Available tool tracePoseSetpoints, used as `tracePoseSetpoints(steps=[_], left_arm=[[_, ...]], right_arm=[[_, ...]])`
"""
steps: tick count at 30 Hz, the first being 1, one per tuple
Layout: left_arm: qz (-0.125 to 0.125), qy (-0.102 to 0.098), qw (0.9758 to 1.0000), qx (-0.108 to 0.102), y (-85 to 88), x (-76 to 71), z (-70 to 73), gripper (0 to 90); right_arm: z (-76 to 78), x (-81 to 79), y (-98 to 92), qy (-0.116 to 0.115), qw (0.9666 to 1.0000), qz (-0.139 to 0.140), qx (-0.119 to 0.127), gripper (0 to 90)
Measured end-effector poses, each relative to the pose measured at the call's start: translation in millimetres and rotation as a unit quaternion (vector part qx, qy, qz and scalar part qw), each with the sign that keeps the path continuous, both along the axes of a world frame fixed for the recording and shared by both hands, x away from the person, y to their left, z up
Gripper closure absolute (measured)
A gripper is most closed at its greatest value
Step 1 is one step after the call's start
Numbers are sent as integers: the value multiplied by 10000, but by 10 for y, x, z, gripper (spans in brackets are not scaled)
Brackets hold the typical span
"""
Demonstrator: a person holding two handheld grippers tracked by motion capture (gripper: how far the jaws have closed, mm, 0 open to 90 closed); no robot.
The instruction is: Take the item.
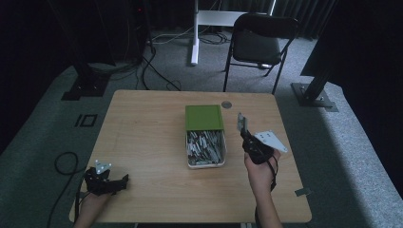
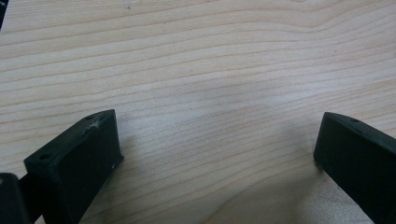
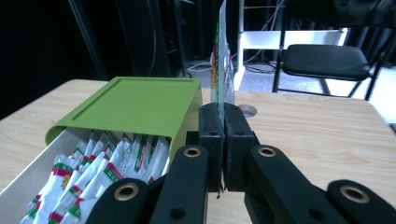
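Sachet [image 3: 220, 56] stands edge-on and upright in the right gripper [image 3: 219, 122], whose jaws are clenched on its lower edge; in the high view it is held just right of the box [image 1: 205, 161], above the table [image 1: 142, 142]. It looks light, thin and floppy, probably paper or foil, so a pinch near one edge should hold it, though a hard squeeze could crease or burst it. The box is full of like sachets [image 3: 112, 168], loosely packed, and its green lid [image 3: 135, 105] is slid back over the far half. The left gripper [image 1: 105, 180] rests low at the table's near left corner, jaws spread wide with only bare wood between them. That pale wood looks smooth and flat. Beyond the table lie grey carpet, a folding chair [image 1: 259, 42], a white stand and dark curtains.
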State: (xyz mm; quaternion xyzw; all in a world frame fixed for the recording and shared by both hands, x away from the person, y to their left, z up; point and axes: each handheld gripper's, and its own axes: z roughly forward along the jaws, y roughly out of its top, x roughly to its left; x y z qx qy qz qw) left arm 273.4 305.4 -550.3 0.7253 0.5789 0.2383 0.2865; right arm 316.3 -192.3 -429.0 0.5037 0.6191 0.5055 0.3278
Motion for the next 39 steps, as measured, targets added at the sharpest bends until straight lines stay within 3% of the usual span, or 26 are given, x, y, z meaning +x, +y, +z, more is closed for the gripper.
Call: tracePoseSetpoints(steps=[3,7,12,17,27,34,39], left_arm=[[-2,2,10000,3,1,0,0,13],[-2,2,10000,3,0,0,0,13],[-3,1,10000,3,1,0,0,13],[-5,3,10000,5,1,0,1,13],[-4,11,10000,8,1,0,2,13],[-2,8,10000,7,0,0,1,13],[-3,9,10000,8,1,0,2,13]], right_arm=[[-93,94,-23,47,9999,38,86,885],[-259,207,-46,261,9996,-20,122,885],[-510,347,-66,488,9982,-40,341,885],[-664,489,-45,698,9971,-64,293,885],[-947,781,22,1107,9906,-78,797,884],[-1115,833,-21,1371,9871,-177,806,883],[-1146,837,-101,1449,9855,-231,847,867]])
